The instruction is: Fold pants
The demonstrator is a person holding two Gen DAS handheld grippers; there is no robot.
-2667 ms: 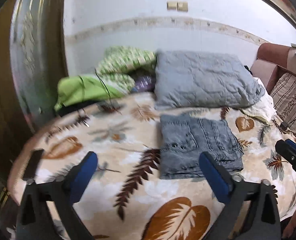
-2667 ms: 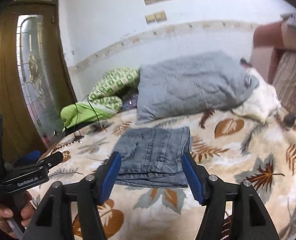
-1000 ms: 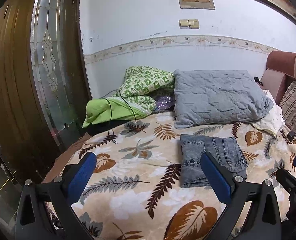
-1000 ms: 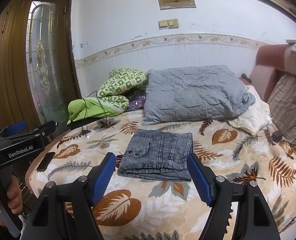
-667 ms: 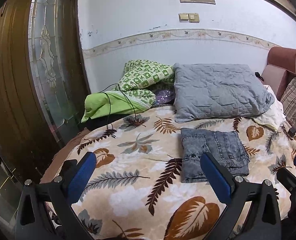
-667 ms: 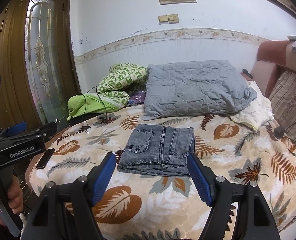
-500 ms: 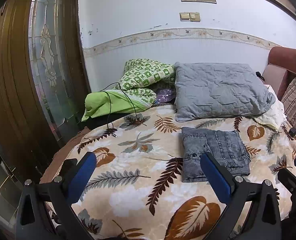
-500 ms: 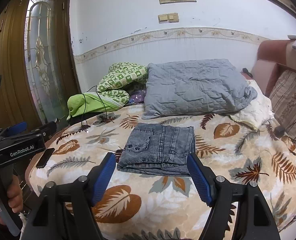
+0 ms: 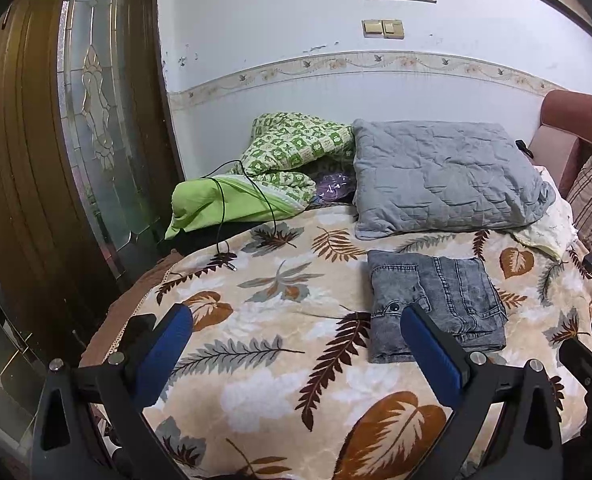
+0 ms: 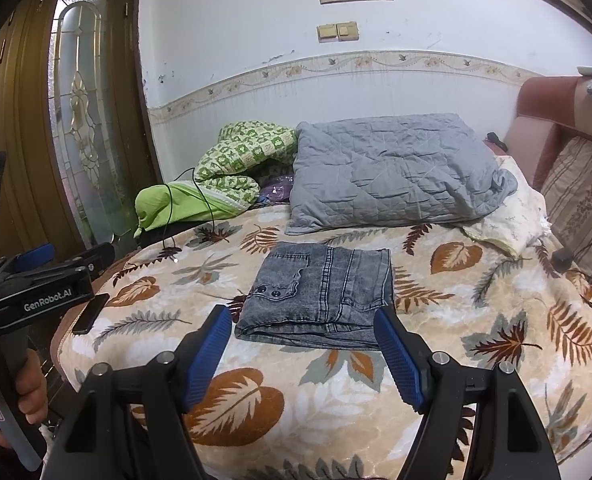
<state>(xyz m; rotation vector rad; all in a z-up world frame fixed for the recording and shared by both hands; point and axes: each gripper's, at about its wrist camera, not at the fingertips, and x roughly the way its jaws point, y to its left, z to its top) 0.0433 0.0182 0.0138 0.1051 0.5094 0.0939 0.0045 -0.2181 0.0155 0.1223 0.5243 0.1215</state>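
Note:
Grey denim pants (image 9: pixel 436 300) (image 10: pixel 320 292) lie folded into a compact rectangle on the leaf-patterned blanket (image 9: pixel 279 344) (image 10: pixel 476 320), with a pocket and two buttons facing up. My left gripper (image 9: pixel 296 324) hangs open above the blanket's near edge, well short of the pants, with nothing between its blue pads. My right gripper (image 10: pixel 304 328) is open too, held back from the pants' near edge, empty. A hand holds the left gripper's body (image 10: pixel 35 292) at the left of the right wrist view.
A grey quilted pillow (image 9: pixel 444 176) and a green patterned quilt (image 9: pixel 291 152) lie behind the pants. A black cable (image 9: pixel 235 208) trails over the green bedding. A dark phone (image 10: pixel 89 312) rests on the bed's left edge. A wooden door (image 9: pixel 55 160) stands left, a sofa (image 10: pixel 568 168) right.
Over the last few seconds both grippers drew back from the pants, so the bed looks farther off. In the last second the views barely shift and the pants stay put.

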